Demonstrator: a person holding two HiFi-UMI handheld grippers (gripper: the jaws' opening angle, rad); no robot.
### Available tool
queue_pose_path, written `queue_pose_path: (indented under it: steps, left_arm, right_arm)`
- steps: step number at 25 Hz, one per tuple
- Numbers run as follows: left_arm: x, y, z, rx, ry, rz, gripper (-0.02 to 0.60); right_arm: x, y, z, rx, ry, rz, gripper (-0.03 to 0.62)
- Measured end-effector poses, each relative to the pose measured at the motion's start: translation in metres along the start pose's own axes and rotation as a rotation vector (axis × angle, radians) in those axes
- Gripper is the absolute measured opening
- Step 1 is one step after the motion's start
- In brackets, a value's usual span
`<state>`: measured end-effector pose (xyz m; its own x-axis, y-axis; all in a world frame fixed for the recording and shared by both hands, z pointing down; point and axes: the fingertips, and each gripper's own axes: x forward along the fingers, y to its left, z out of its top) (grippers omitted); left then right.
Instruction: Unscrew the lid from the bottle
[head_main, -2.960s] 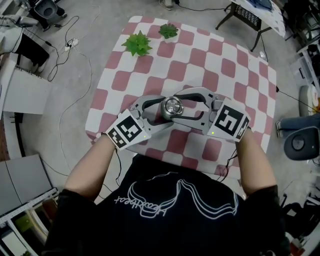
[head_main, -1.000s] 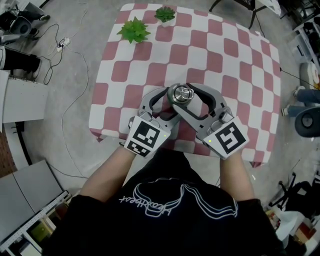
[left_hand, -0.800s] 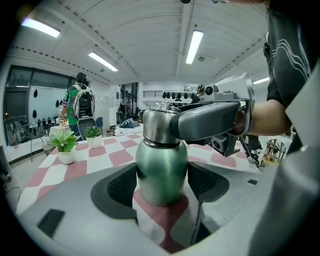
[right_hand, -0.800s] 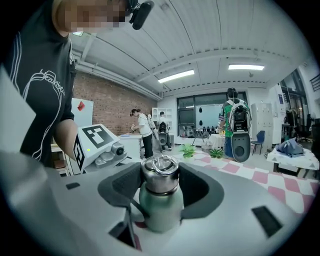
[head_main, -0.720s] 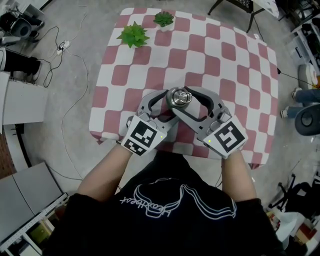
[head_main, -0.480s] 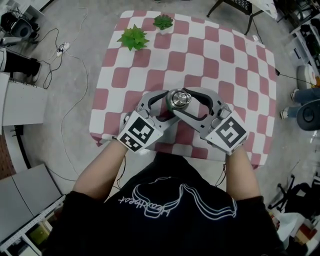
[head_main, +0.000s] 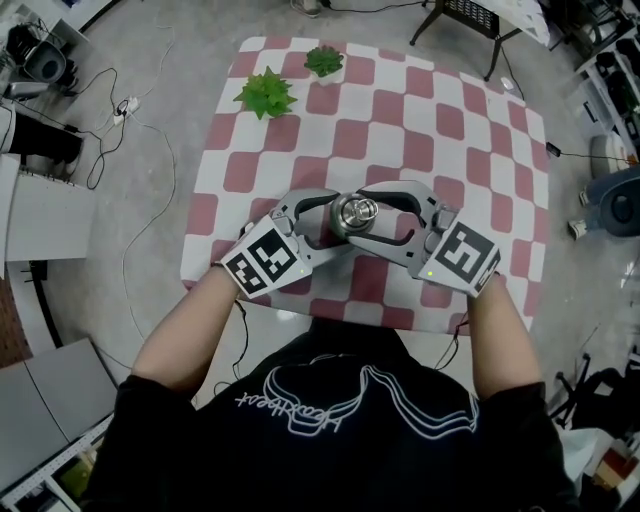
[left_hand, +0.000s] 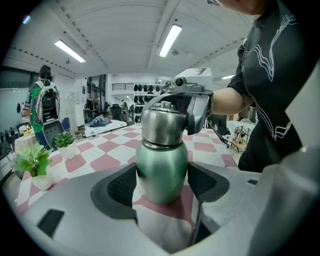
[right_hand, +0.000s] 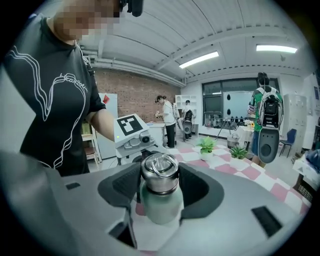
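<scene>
A green bottle (left_hand: 162, 170) with a steel lid (head_main: 353, 212) stands upright on the red-and-white checked table (head_main: 440, 130), near its front edge. My left gripper (head_main: 335, 222) comes in from the left, and its dark pads (left_hand: 117, 187) press on the green body. It is shut on the bottle. My right gripper (head_main: 372, 215) reaches in from the right and higher up. Its pads (right_hand: 122, 187) clasp the steel lid (right_hand: 159, 175), which has a ring handle on top. Each gripper shows in the other's view: the right gripper (left_hand: 192, 100) behind the lid, the left gripper (right_hand: 131, 134) behind the bottle.
Two small potted plants (head_main: 265, 92) (head_main: 323, 60) stand at the table's far left corner. The front edge of the table runs just under my hands. Cables (head_main: 130, 100) and chairs (head_main: 610, 190) lie on the floor around it. People stand in the room's background.
Both grippers have stayed closed on the bottle and lid. My hands have spread apart, the right gripper's marker cube swinging outward to the right round the lid and the left one to the left.
</scene>
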<state>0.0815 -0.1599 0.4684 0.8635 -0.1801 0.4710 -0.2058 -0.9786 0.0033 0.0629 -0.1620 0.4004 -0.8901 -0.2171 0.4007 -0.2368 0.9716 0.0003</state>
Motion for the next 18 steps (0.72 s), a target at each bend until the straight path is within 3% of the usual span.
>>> queue_pose_path:
  steps: [8,18]
  left_arm:
    - [0.0006,0.0012,-0.0001,0.064,0.019,-0.111,0.319]
    - [0.0,-0.0018,-0.0002,0.118,0.017,-0.264,0.319]
  right_arm:
    - [0.0009,-0.0009,-0.0016,-0.058,0.068,0.086,0.244]
    - [0.0014,0.002,-0.0012,-0.077,0.079,0.182,0.245]
